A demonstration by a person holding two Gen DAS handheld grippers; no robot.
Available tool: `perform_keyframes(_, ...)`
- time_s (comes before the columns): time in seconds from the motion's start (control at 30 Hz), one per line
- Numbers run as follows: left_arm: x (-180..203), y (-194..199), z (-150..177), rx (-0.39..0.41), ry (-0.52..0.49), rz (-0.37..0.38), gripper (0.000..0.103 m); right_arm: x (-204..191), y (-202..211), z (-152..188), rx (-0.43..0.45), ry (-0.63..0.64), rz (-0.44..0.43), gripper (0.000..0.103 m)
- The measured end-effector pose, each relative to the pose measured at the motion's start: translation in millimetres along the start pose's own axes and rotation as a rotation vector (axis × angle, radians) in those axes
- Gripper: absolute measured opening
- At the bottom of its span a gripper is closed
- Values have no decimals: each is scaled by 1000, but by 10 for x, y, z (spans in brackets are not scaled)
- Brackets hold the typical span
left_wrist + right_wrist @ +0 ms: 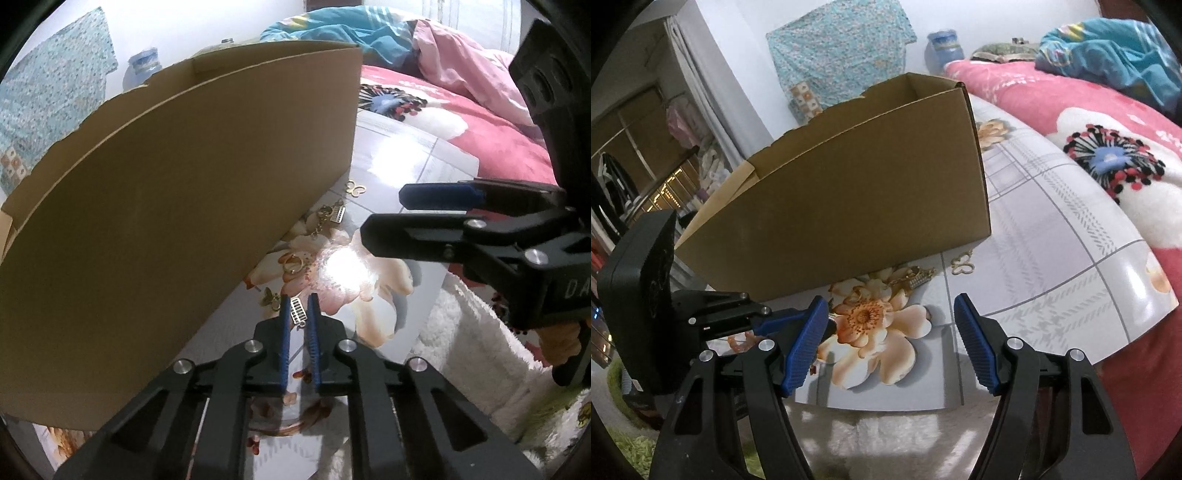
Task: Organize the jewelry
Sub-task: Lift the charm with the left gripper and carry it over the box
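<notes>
Pinching small silver comb-shaped charm (298,309): left hand-held gripper (298,310) closed on it; right hand-held gripper (891,325) wide, empty.

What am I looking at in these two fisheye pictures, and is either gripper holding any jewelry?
Each picture comes from a camera on a hand-held two-finger gripper, looking along its blue pads. In the left wrist view, the left gripper is shut on a small gold comb-shaped charm. In the right wrist view, the right gripper is open and empty. A brown cardboard box stands on the glossy floral tabletop, with a gold butterfly piece and other gold jewelry lying beside it.
</notes>
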State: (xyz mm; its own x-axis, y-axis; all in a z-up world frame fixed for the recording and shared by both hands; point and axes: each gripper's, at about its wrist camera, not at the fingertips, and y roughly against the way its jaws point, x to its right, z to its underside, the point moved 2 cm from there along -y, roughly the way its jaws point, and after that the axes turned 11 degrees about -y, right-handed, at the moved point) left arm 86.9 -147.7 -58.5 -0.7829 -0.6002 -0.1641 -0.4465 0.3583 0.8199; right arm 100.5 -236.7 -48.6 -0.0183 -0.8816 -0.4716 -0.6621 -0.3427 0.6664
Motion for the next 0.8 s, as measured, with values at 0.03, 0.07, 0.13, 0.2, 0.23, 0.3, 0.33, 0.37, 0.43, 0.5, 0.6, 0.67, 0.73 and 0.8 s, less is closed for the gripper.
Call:
perform_keyframes(0.03,10,-5,-9,0,-7,0,4,4,0,-5,1,-3,0,64)
perform_keyframes(0.07,15,-3,-11,-1,-14,-4,4,9,4,-8,2,-4,0,64)
perform_keyframes(0.13,22,0,-9,0,-24,-10,4,15,13,-16,5,-3,1,64)
perform_keyframes(0.2,26,-1,-9,2,-24,-10,4,17,30,-24,11,0,4,64)
perform_keyframes(0.23,21,6,-2,3,-20,-6,4,16,44,-25,14,1,4,64)
perform_keyframes(0.3,17,22,21,6,-18,-2,4,17,56,-24,17,3,7,64)
perform_keyframes(0.33,13,41,40,8,-17,-3,4,16,65,-23,19,5,8,64)
perform_keyframes(0.37,6,59,48,12,-15,-6,4,12,67,-24,20,7,9,64)
perform_keyframes(0.43,-18,100,72,17,-6,-10,4,-10,67,-27,22,16,10,63)
perform_keyframes(0.5,-66,154,106,21,7,-21,4,-65,64,-27,24,38,6,61)
perform_keyframes(0.6,-157,230,171,23,37,-41,4,-200,19,-28,13,85,-9,55)
perform_keyframes(0.67,-233,271,232,21,62,-50,4,-296,-33,-15,0,120,-23,48)
perform_keyframes(0.73,-298,306,290,22,85,-56,4,-417,-115,14,-22,167,-41,42)
perform_keyframes(0.8,-353,331,338,26,104,-56,4,-507,-204,43,-41,203,-49,37)
